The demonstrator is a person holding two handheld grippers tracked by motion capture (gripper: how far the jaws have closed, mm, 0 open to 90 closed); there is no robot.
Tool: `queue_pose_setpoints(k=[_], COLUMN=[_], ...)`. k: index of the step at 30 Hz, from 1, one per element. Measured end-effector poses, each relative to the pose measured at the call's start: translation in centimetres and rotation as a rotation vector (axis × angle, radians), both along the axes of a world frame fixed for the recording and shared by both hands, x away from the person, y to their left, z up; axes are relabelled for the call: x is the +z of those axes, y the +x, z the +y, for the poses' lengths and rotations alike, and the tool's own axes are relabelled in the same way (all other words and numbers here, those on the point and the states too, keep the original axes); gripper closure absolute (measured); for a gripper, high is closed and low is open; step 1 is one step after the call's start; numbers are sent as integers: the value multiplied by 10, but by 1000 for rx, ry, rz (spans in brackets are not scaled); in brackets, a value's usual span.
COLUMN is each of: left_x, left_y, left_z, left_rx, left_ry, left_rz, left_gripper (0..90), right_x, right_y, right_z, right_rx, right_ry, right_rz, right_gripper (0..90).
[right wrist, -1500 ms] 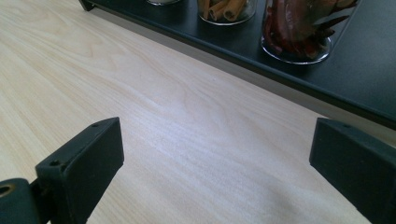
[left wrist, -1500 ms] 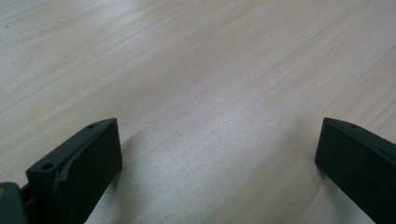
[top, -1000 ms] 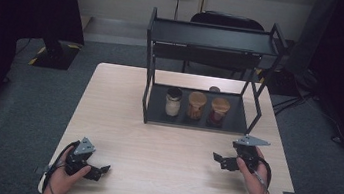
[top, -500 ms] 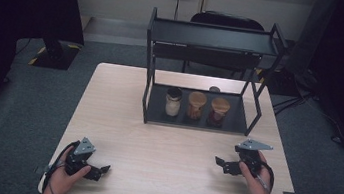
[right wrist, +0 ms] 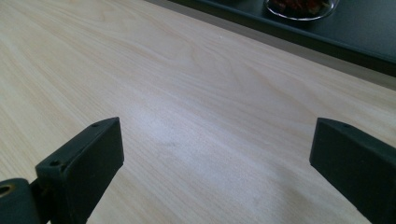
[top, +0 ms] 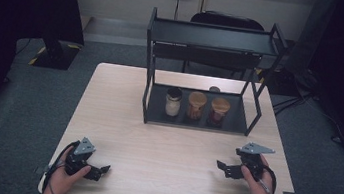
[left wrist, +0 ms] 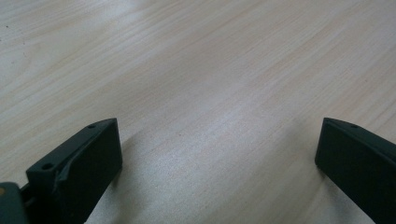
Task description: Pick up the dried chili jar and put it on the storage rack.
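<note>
Three jars stand in a row on the bottom tray of a black two-level rack [top: 155, 116]: a white-filled jar with a dark lid [top: 173, 102], then two cork-lidded jars [top: 196, 105] [top: 219, 110]. My left gripper [top: 101, 171] rests low at the table's front left, open, with bare wood between its jaws [left wrist: 217, 140]. My right gripper [top: 223, 168] sits at the front right, open too, nothing between its jaws [right wrist: 215, 140]. In the right gripper view the rack's tray edge [right wrist: 327, 44] and a jar's base [right wrist: 301, 7] lie ahead.
The light wooden table [top: 123, 106] has a small dark round object [top: 215, 89] behind the rack. A black chair [top: 228, 21] stands beyond the table, and a dark stand base [top: 55, 51] is on the floor at left.
My right gripper has drifted back toward the table's front edge and slightly right. The left gripper has stayed put.
</note>
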State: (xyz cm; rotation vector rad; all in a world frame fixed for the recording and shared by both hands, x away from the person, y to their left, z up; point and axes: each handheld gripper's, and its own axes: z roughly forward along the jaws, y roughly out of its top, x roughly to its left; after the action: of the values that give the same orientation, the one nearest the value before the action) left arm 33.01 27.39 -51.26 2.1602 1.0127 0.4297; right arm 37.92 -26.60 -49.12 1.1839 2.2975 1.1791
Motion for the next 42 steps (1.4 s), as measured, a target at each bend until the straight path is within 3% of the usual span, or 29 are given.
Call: queue_pose_setpoints(k=[42], left_x=[0], left_y=[0], left_z=[0], left_rx=[3], left_ry=[-1], left_rz=[0], left_gripper=[1], right_x=[-5], right_y=[-20], right_z=[-22], right_rx=[2], right_ry=[0], right_rz=[14], right_gripper=[16])
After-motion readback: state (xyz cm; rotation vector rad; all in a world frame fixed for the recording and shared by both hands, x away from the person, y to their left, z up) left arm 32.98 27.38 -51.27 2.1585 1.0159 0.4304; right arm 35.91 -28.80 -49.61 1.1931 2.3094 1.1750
